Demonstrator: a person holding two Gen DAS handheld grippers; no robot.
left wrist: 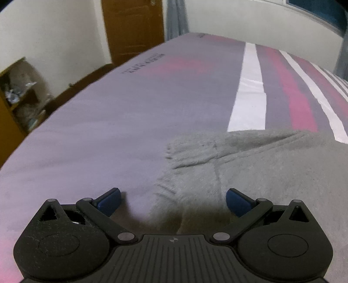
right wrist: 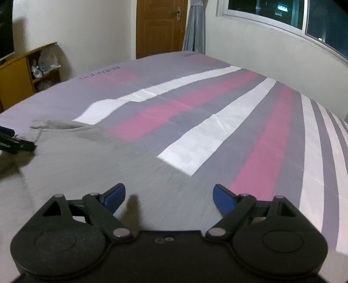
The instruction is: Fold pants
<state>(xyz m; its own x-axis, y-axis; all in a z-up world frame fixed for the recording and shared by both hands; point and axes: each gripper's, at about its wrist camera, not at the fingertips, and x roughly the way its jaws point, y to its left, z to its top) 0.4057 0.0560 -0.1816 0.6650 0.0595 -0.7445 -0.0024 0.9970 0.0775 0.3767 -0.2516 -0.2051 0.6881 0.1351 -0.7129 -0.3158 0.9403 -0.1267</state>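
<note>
Grey fleece pants (left wrist: 261,169) lie flat on the striped bed sheet (left wrist: 108,122). In the left wrist view their left edge with a seam runs between my open left gripper (left wrist: 173,201) fingers; the gripper hovers low over that edge, holding nothing. In the right wrist view the pants (right wrist: 76,165) cover the near left of the bed. My right gripper (right wrist: 169,198) is open and empty just above the pants' right edge. The left gripper (right wrist: 15,144) shows at the far left of that view, over the pants.
The bed sheet (right wrist: 261,135) has grey, pink and white stripes and stretches far ahead. A wooden shelf (right wrist: 26,69) stands at the left, a brown door (right wrist: 161,26) and grey curtain (right wrist: 193,28) behind, a window (right wrist: 304,17) at the right.
</note>
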